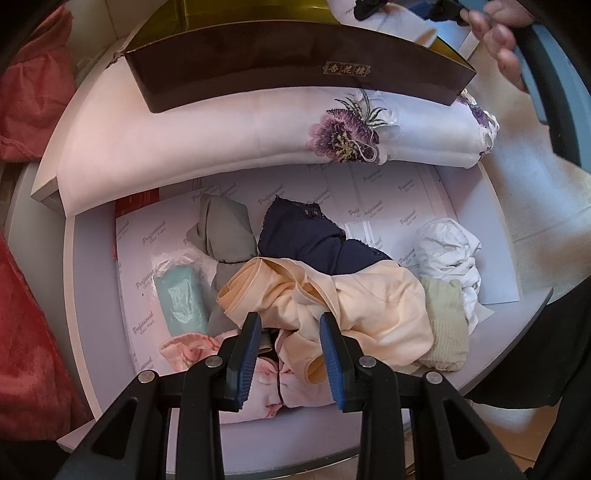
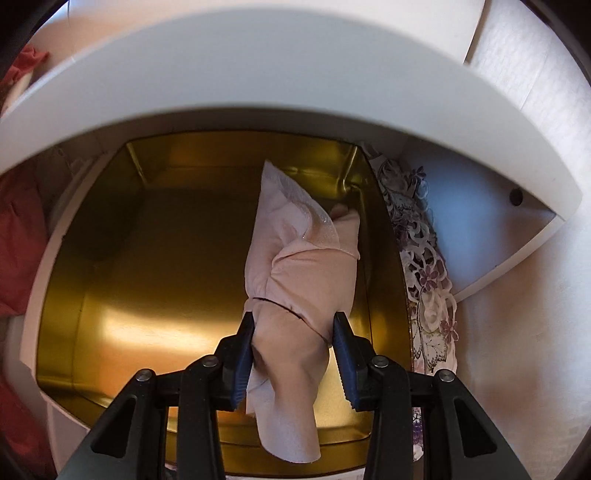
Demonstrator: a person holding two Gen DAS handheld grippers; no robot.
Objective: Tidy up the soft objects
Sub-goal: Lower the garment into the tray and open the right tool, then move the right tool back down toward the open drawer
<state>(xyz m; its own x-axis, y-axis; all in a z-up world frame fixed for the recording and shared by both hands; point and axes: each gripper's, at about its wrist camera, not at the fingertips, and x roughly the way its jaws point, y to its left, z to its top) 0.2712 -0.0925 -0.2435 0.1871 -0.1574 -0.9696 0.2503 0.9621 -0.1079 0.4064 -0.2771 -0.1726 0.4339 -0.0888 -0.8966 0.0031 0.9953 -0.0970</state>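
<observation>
Over the gold tin (image 2: 155, 280), the right gripper (image 2: 293, 354) is gripping a pink bundle (image 2: 303, 266) for stowing; the left gripper (image 1: 290, 354) is pinching a peach garment (image 1: 354, 317).

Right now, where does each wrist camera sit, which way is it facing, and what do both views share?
Left wrist: on the left gripper, looking steeply down at clothes in the drawer; its fingers pinch the peach garment; a hand shows top right.
Right wrist: on the right gripper, looking down into the gold tin, holding a pink bundle; only its own fingers show.
Shared: the tin and the flowered cloth beside it.
</observation>
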